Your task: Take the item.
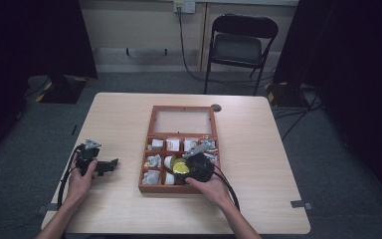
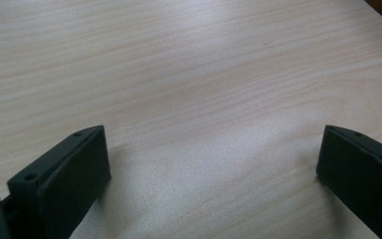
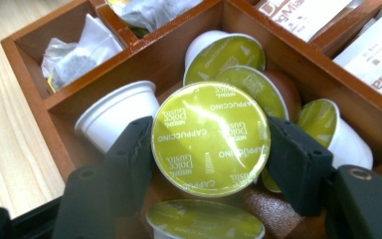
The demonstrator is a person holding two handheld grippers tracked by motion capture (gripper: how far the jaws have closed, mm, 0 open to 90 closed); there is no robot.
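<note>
Right gripper [image 3: 209, 164]: jaws clamped on sides of coffee capsule [image 3: 210, 138], green foil lid marked "Cappuccino" facing camera; capsule held over front compartment of wooden box [image 1: 152, 149], above other capsules [image 3: 226, 57] lying loose there.
Left gripper [image 2: 214, 169]: jaws wide apart, nothing between, over bare table [image 2: 189, 74]; in high view rests on table left of box, well apart from it.
Box: adjacent compartments hold wrapped tea bags [image 3: 77, 52] and paper sachets [image 3: 306, 15]; glass-panelled lid [image 1: 183, 121] laid open at far side.
Beyond table: folding chair [image 1: 238, 47].

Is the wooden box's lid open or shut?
Open. The glass lid lies flat behind the box, and the compartments are exposed.
</note>
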